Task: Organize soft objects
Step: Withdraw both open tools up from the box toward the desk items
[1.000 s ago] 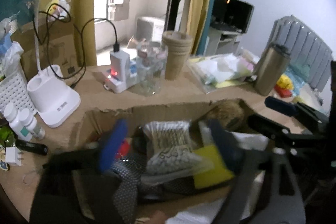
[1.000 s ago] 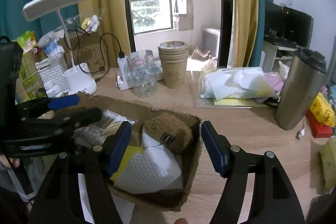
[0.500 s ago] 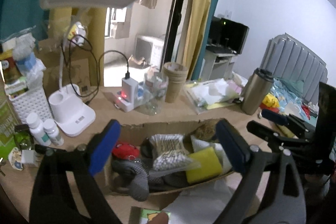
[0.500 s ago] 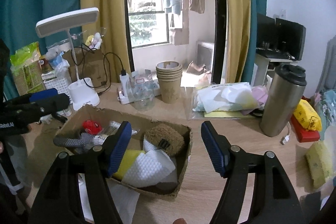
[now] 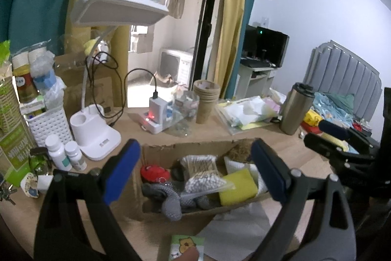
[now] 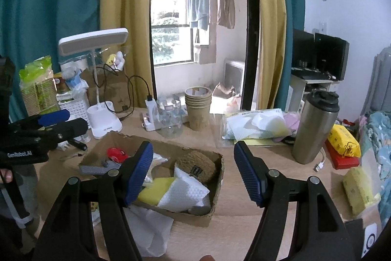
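Both the left gripper and the right gripper are held above the desk with jaws apart and empty. The soft objects are packed in the cardboard box; the overhanging white sponge could be tipped out if the box were knocked.

Light source: daylight is pouring in through the window, blowing out its panes.
Room: walls are glowing evenly; the table is sitting dimmer.
Distortion: fisheye is bending the curtains; black vignette is filling corners.
Sharpness: both views are staying fairly crisp, softening slightly toward edges.
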Demonstrator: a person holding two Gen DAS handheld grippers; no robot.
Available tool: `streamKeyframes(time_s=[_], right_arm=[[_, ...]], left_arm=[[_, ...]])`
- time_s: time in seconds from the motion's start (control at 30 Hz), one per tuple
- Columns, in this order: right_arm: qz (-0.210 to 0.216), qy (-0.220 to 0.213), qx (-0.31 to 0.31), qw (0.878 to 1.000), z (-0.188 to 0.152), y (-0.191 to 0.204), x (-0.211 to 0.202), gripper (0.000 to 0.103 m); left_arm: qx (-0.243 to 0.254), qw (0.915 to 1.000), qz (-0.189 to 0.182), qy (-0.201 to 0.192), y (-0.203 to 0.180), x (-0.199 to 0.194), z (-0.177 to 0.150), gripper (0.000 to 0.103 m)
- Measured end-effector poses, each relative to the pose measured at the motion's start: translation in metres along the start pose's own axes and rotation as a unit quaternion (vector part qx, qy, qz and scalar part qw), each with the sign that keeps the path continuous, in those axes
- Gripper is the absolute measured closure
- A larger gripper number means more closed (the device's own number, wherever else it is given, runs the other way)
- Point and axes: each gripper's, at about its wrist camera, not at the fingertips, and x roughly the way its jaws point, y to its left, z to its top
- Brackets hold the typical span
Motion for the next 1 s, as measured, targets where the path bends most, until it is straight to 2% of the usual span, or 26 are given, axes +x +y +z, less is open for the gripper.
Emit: streamKeyframes(time_s=[0.23,0.47,0.7,1.0], right_arm=[[0.002,0.008,-0.012,1.0,-0.009,0.008,-0.001,0.031],[0.016,0.014,-0.014,1.0,-0.019,0.015,-0.004,0.031],[0.033,0.029,-0.029,0.999,-0.031,0.032,0.002,0.031],[0.048,0.058,-0.041,0.996,-0.052,0.049,0.015,0.031]], left_arm=[[0.002,0.9998,0.012,-0.018,0.0,-0.015,-0.009,0.01],[0.005,0.9992,0.037,-0.013,0.009,-0.027,-0.023,0.01],[-0.012,0.9987,0.044,0.022,0.025,-0.014,-0.042,0.01],[-0.016,0.9972,0.058,0.043,0.035,-0.011,-0.061,0.01]])
